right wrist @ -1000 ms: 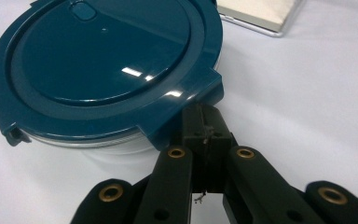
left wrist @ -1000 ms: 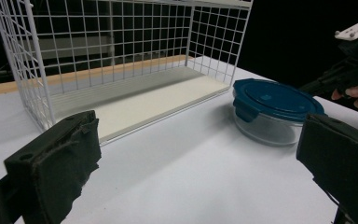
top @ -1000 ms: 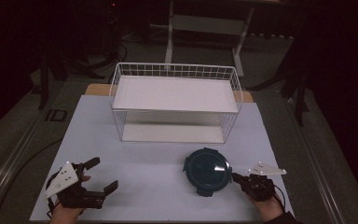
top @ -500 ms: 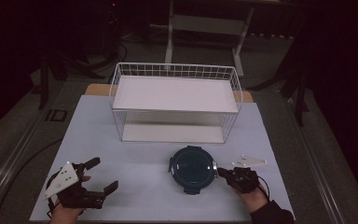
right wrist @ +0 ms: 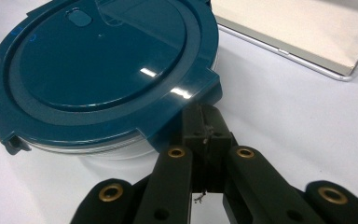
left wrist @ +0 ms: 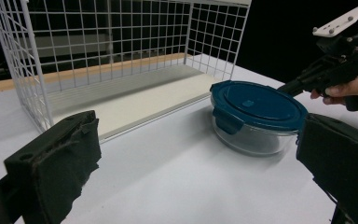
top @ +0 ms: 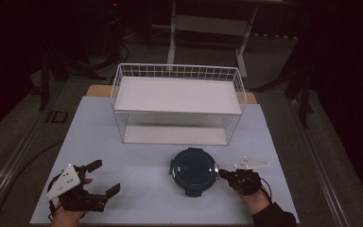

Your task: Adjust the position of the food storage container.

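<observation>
A round glass container with a dark blue clip-on lid (top: 194,171) (left wrist: 257,103) (right wrist: 102,60) stands on the white table (top: 137,165), in front of the wire rack. My right gripper (top: 222,173) (right wrist: 205,119) is shut, and its tips touch a latch tab on the lid's right edge. The left gripper view shows that right gripper (left wrist: 292,87) reaching the lid from the far side. My left gripper (top: 106,176) (left wrist: 196,161) stands open at the table's front left with nothing between its pads, well apart from the container.
A white wire rack (top: 177,94) (left wrist: 116,42) with a flat upper shelf and a white base plate stands at the back middle of the table. Dark floor and stand legs (top: 172,28) lie beyond the table's far edge.
My right gripper moved left with the container ahead of it, shifting the container toward the table's middle. It has been still for the last half second. The left gripper has not moved.
</observation>
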Tool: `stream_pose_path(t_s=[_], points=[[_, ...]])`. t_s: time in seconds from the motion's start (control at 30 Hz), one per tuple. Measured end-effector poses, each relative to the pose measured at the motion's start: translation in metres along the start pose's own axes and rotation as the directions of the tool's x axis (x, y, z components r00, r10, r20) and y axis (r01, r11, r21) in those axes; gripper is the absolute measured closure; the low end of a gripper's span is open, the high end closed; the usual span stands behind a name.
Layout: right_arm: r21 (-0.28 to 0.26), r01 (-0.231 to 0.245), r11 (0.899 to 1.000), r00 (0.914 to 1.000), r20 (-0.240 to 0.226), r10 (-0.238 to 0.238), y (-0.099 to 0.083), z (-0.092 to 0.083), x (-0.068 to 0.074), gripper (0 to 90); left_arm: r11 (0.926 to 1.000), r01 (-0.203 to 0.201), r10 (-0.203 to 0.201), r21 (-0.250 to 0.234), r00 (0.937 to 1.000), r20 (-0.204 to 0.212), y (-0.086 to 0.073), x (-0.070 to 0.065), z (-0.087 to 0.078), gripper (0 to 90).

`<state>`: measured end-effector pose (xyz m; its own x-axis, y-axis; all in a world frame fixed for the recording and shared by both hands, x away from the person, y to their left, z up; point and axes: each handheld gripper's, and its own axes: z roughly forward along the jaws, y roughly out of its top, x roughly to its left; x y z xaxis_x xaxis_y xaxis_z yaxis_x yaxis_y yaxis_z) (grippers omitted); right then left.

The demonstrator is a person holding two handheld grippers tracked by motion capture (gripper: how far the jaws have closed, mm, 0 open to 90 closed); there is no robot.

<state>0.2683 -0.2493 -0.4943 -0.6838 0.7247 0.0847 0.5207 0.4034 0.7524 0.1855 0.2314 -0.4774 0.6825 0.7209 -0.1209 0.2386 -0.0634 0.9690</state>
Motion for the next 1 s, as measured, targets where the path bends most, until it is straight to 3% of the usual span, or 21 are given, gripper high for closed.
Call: stream_pose_path(t_s=[0.27,0.73,1.0], points=[[0.005,0.003,1.0,0.9998,-0.017,-0.003,0.006,0.006,0.003,90.0,1.0,-0.002,0.002,0.008,1.0,0.009,0.0,-0.001,0.003,0.0],[0.012,0.055,0.998,0.9958,-0.074,-0.054,0.023,0.029,0.022,90.0,0.9998,-0.005,0.004,0.02,0.9998,0.018,-0.001,-0.002,0.004,0.0],[0.008,0.061,0.998,0.993,-0.102,-0.06,0.029,0.039,0.031,90.0,0.9997,-0.007,0.007,0.022,0.9997,0.023,-0.001,-0.002,0.005,0.0]])
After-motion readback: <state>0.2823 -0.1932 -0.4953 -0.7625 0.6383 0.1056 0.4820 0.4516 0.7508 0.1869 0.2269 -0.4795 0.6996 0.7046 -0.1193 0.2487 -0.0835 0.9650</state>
